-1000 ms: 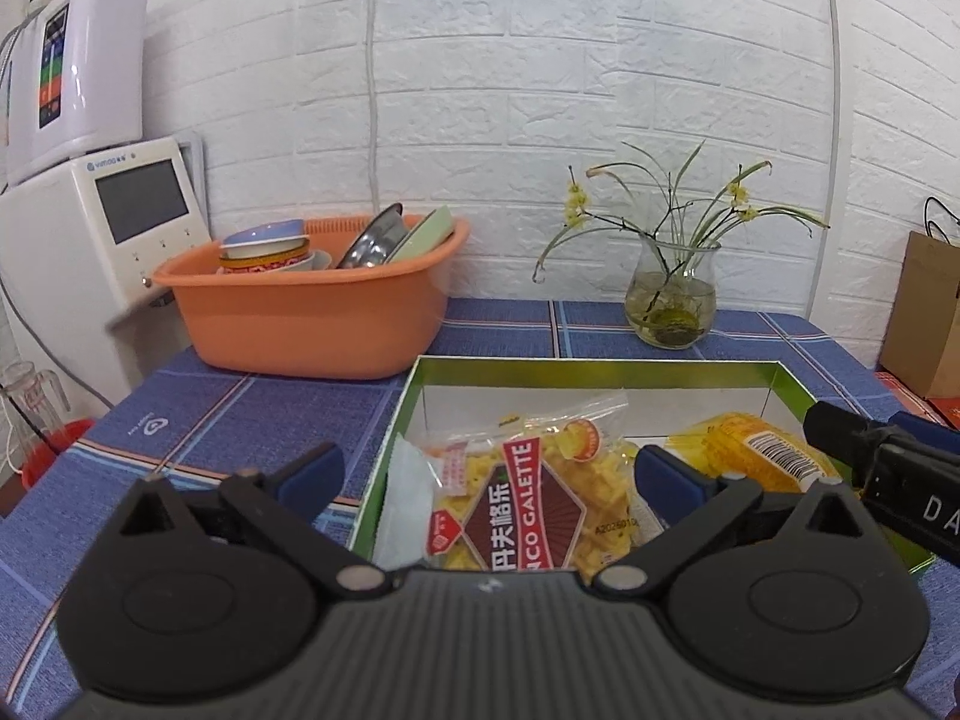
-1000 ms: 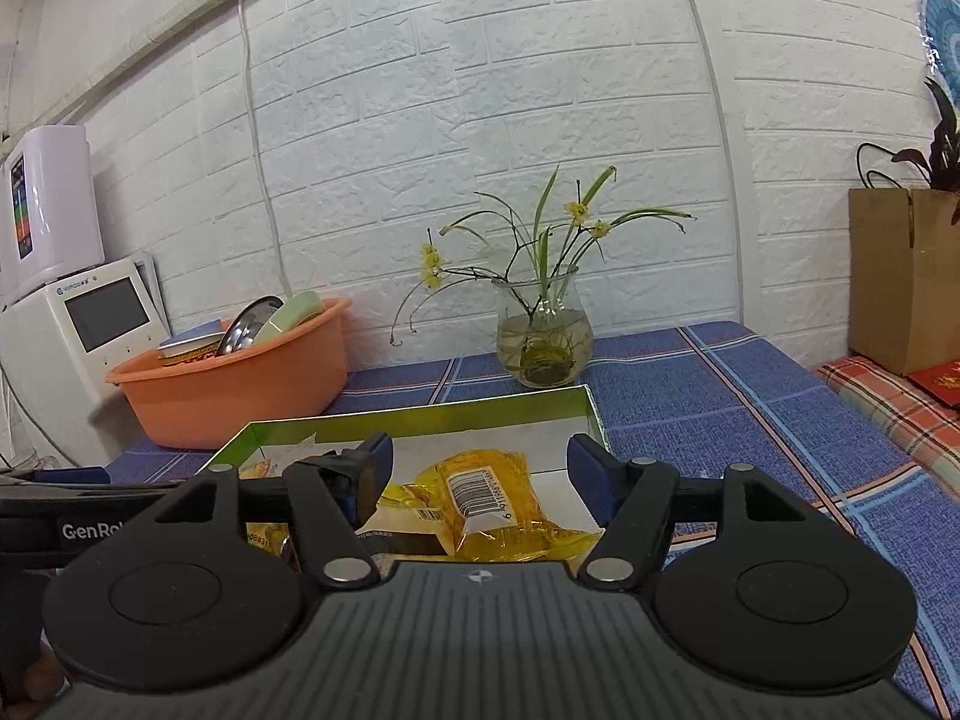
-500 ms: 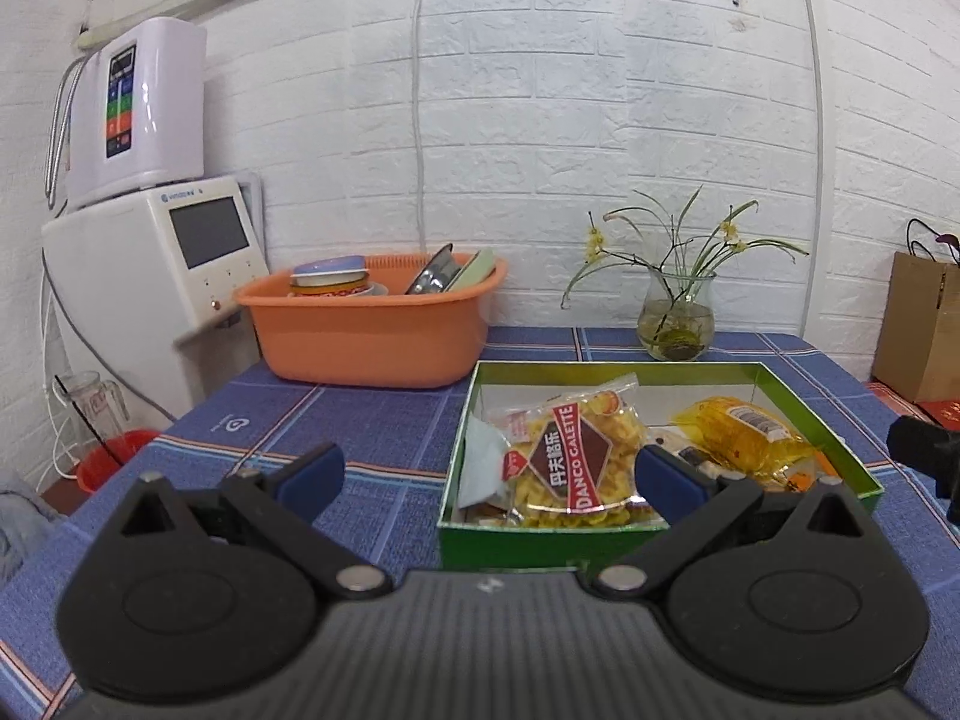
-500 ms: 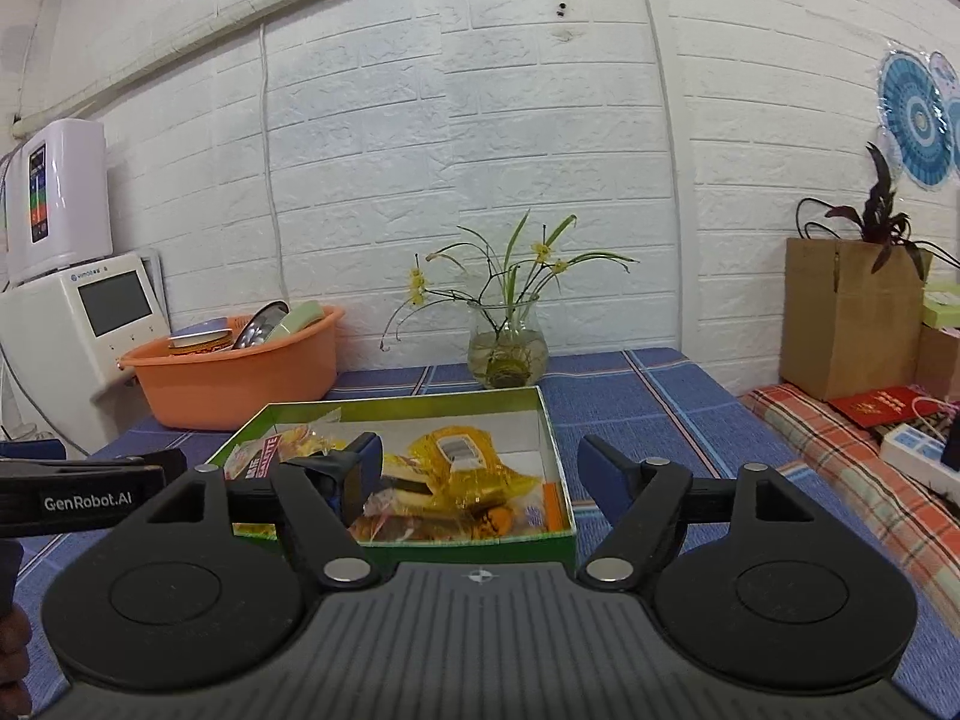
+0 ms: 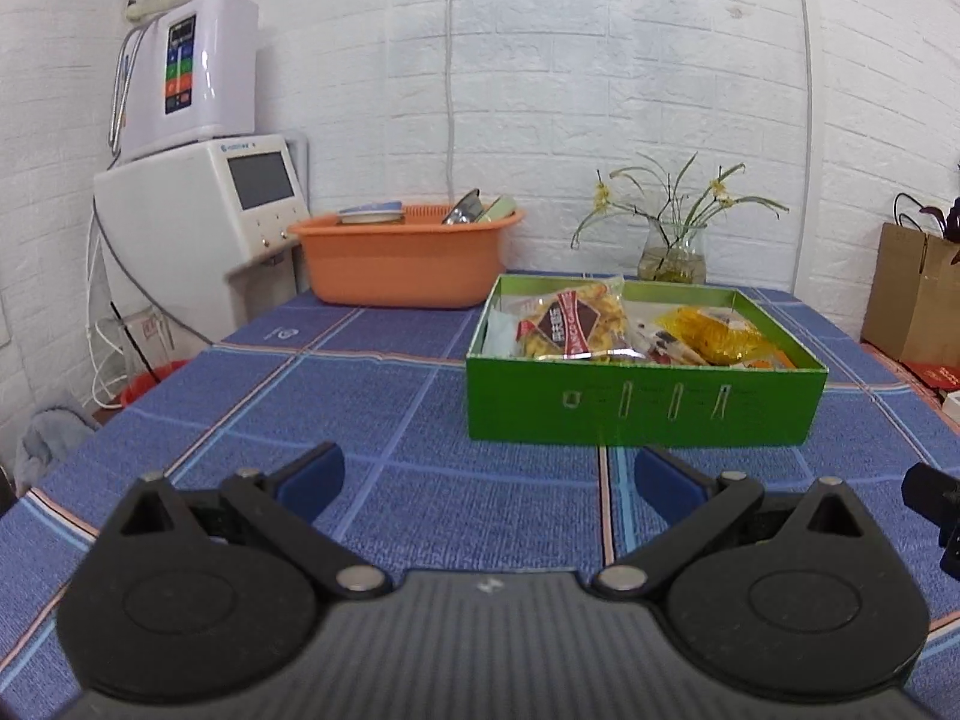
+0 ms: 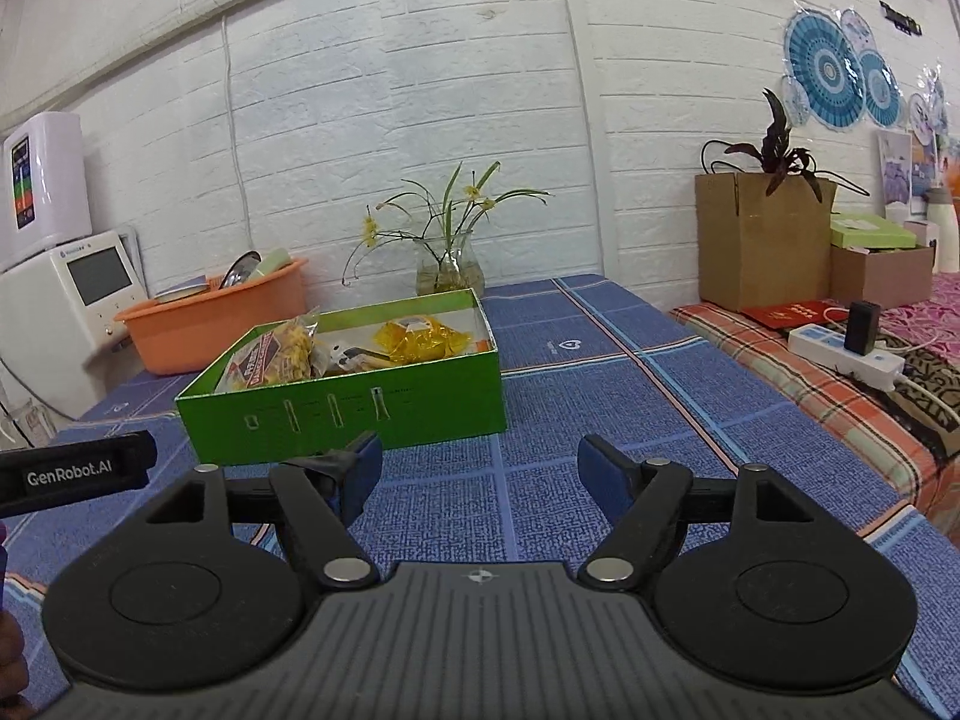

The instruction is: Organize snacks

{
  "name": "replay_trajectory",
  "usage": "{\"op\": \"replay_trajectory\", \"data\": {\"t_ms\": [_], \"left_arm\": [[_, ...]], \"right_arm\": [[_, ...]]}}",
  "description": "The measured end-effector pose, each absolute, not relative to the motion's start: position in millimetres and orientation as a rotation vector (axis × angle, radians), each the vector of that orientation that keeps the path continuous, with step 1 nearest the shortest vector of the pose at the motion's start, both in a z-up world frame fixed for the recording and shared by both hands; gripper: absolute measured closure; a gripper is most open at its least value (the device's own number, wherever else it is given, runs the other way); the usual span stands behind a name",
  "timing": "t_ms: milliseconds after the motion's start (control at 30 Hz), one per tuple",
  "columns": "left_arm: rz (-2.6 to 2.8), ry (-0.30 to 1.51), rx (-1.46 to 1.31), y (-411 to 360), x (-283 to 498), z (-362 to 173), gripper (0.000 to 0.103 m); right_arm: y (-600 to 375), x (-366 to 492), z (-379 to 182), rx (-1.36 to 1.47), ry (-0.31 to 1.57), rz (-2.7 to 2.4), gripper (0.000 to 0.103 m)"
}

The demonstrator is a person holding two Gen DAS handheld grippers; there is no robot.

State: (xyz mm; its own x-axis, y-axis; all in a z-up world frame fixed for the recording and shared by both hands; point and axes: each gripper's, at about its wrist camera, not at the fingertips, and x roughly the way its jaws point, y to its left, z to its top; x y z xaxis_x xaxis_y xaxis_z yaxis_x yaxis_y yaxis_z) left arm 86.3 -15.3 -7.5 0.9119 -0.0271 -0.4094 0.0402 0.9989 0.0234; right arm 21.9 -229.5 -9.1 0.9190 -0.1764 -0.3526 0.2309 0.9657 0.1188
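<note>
1. The left tool [image 5: 486,474] is hovering low over the near part of the blue checked surface [image 5: 372,408], its blue-padded jaws spread wide and gripping nothing.
2. The right tool [image 6: 477,468] is hanging just to its right, likewise released and empty, with its jaws standing apart.
3. The green box [image 5: 642,402] is sitting on the surface beyond both tools, well apart from them, with its lid off.
4. Snacks are lying inside the box: a biscuit bag [image 5: 573,327] with a dark red label is leaning at the left end, and a yellow packet [image 6: 420,339] is resting toward the far right, with smaller wrappers between them.
5. An orange basin [image 5: 402,258] holding dishes is standing far left of the box, and a glass vase [image 6: 449,267] with yellow flowers is standing behind it by the wall.
</note>
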Motion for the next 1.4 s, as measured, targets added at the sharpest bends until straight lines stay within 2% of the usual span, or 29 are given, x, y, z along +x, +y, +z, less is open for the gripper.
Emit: {"op": "replay_trajectory", "data": {"t_ms": [167,1400], "left_arm": [[0.029,0.393,0.102,-18,76,-11,0.000],[-0.068,0.449,0.081,-18,86,-23,0.000]], "right_arm": [[-223,14,-12,0.150,0.343,-0.198,0.000],[-215,29,-23,0.124,0.398,-0.201,0.000]]}}
